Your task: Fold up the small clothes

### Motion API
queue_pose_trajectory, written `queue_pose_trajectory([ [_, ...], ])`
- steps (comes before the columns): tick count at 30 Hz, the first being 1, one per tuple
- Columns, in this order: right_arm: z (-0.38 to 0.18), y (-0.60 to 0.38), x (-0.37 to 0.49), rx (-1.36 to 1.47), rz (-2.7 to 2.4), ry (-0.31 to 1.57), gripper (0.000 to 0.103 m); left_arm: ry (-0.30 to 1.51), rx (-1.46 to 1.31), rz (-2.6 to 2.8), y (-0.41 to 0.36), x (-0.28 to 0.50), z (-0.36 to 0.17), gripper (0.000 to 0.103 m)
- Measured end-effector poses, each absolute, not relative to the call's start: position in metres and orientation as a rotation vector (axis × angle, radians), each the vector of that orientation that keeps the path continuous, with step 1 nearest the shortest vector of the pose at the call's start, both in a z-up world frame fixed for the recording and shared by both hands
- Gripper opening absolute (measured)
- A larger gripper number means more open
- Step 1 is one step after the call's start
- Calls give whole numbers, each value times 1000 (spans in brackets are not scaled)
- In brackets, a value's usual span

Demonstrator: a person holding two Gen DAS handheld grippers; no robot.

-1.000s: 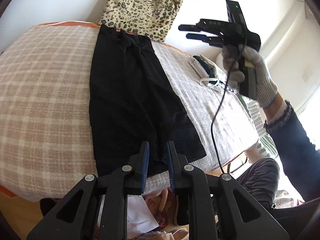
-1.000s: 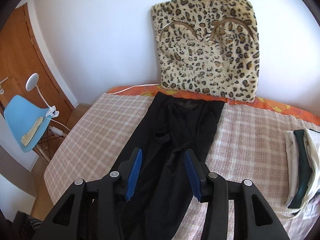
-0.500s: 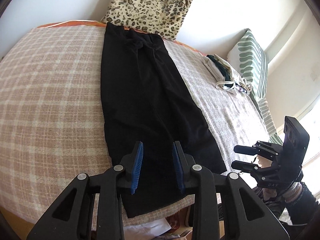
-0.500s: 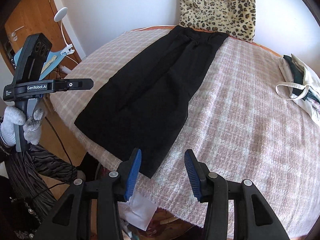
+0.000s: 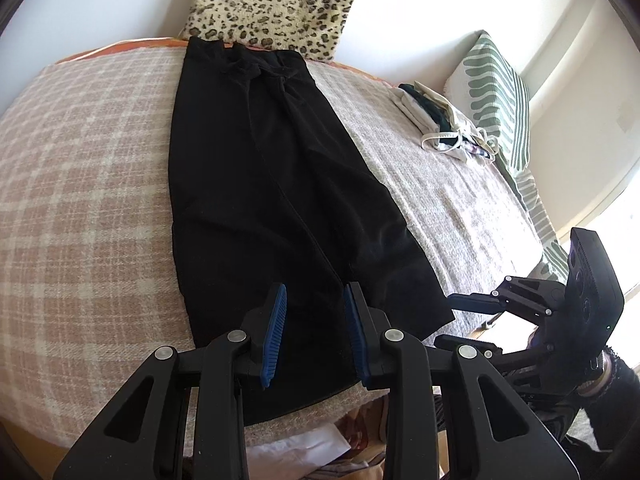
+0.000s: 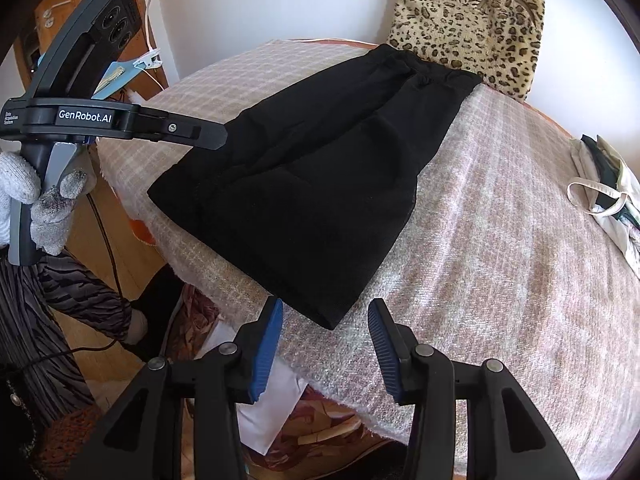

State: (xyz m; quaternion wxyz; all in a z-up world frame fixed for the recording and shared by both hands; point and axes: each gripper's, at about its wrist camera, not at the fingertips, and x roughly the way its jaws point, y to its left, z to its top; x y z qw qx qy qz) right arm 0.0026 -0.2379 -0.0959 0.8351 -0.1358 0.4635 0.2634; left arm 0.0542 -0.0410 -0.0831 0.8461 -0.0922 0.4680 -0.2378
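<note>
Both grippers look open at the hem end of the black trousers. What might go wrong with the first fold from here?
The black trousers hang over the bed's near edge, so a poor pinch may drag them off. The right hand-held gripper sits by one hem corner and the left hand-held gripper mid-hem, so the fold may go askew.

Black gripper [image 6: 325,346], blue ribbed pads [image 6: 267,350], white knit glove [image 6: 48,208]

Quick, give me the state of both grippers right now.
Left gripper: open, holding nothing, fingers over the hem of the black trousers.
Right gripper: open, holding nothing, at the hem corner.
</note>
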Motion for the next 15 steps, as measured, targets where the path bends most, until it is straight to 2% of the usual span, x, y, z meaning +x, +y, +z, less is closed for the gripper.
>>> queue_pose_trajectory([
  [1,-97,-238,2,-286,551,981,27,992,-196,-490,-40,55,-85,28],
  [2,-99,-238,3,-282,541,985,24,998,-201,-479,-39,57,-87,28],
  [4,-100,-240,4,-278,533,979,4,1007,-217,-470,-35,59,-90,28],
  [5,-98,-239,3,-290,530,969,1,1007,-218,-464,-34,60,-91,28],
  [9,-86,-233,-15,-359,564,904,0,973,-194,-433,-29,59,-84,28],
  [15,-95,-234,-15,-363,556,951,0,936,-173,-456,-33,53,-75,28],
])
